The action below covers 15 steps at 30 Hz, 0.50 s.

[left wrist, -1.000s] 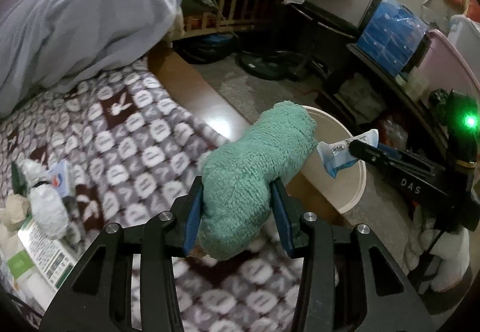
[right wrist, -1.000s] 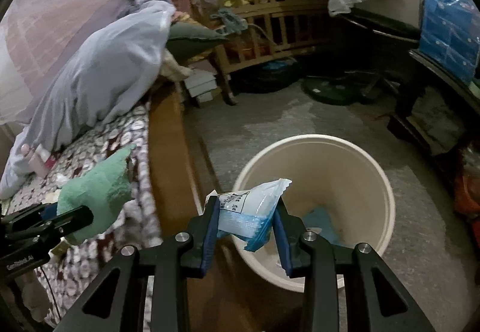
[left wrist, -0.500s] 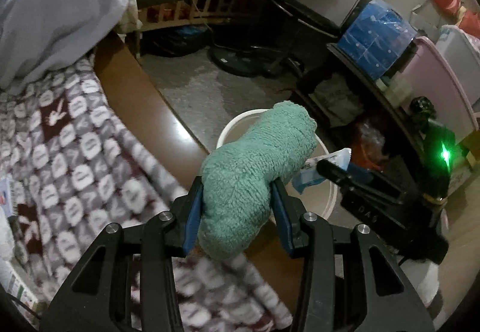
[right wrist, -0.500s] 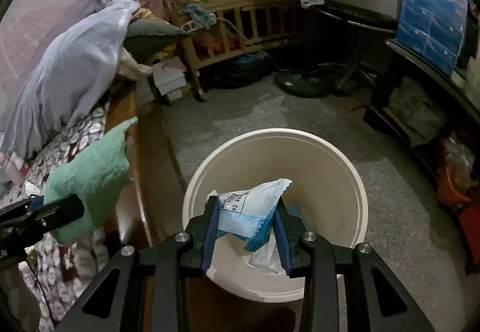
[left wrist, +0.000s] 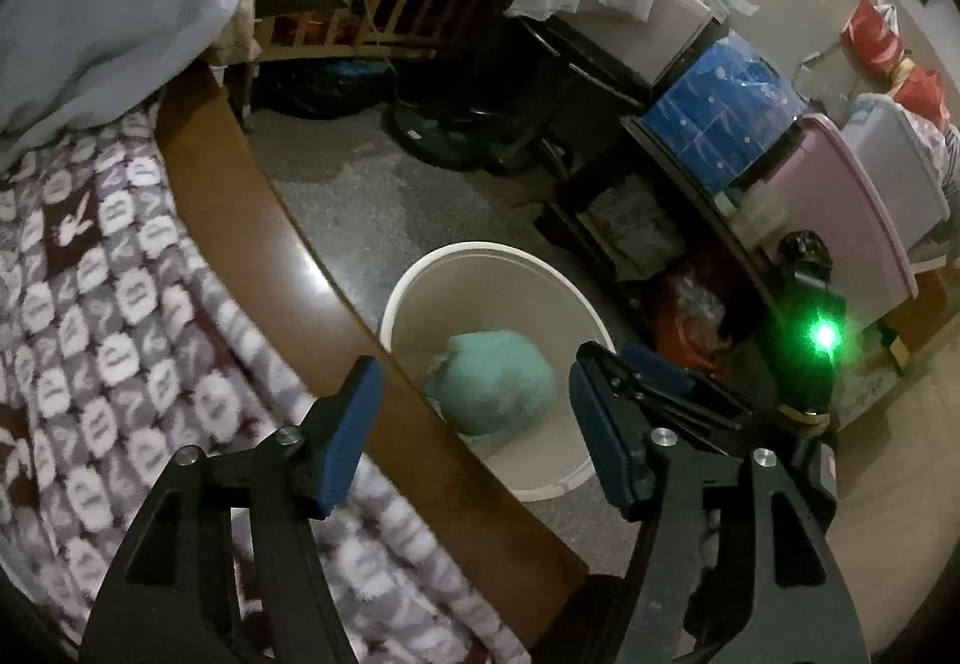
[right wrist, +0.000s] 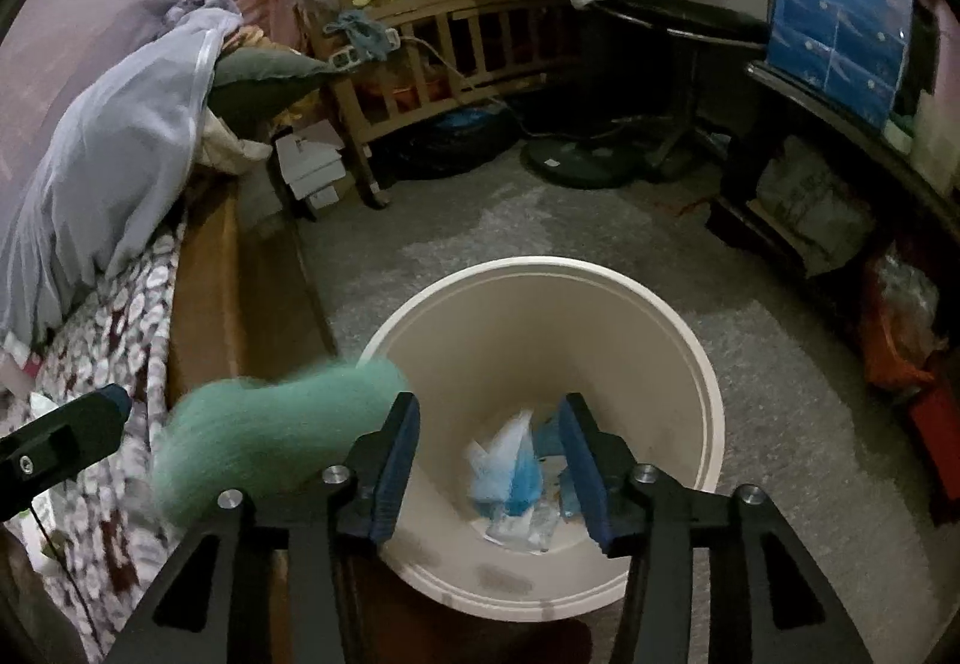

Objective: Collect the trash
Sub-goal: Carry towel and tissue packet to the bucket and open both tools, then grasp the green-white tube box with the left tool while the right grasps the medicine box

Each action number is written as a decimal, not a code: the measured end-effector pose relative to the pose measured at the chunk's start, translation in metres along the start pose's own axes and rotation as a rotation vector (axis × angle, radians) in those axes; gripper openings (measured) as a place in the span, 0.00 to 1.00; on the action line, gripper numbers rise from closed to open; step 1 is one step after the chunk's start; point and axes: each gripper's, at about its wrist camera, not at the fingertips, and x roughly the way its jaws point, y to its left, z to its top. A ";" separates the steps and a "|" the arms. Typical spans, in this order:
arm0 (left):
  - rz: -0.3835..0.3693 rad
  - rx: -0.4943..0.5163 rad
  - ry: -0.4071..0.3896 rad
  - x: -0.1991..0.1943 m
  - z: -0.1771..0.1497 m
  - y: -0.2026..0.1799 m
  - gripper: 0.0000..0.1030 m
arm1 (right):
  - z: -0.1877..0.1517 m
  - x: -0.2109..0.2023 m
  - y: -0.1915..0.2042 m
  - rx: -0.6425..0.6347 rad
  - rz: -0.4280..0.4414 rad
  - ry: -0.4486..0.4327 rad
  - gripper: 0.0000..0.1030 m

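Observation:
A white round bin [left wrist: 498, 259] [right wrist: 690, 364] stands on the floor beside the bed. My left gripper [left wrist: 471, 424] is open above the bin's near side. A green fuzzy cloth [left wrist: 492, 391] shows blurred inside the bin below it; in the right wrist view the cloth [right wrist: 270, 430] is blurred in mid-air at the bin's left rim. My right gripper [right wrist: 489, 454] is open over the bin. A blue and white wrapper [right wrist: 510, 466] is blurred below it, falling among other wrappers at the bin's bottom.
The bed with a patterned blanket [left wrist: 108, 304] and a brown wooden edge [left wrist: 240, 220] lies to the left. A wooden crib [right wrist: 432, 33], a fan base [right wrist: 582, 166] and dark shelves with boxes [left wrist: 720, 123] ring the grey floor.
Both grippers moved over the bin and opened. The left let go of the green cloth and the right let go of the blue and white wrapper; both are dropping into the bin.

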 end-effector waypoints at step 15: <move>0.310 -0.010 -0.086 -0.072 -0.037 0.045 0.62 | -0.012 -0.026 0.057 -0.100 0.077 -0.012 0.47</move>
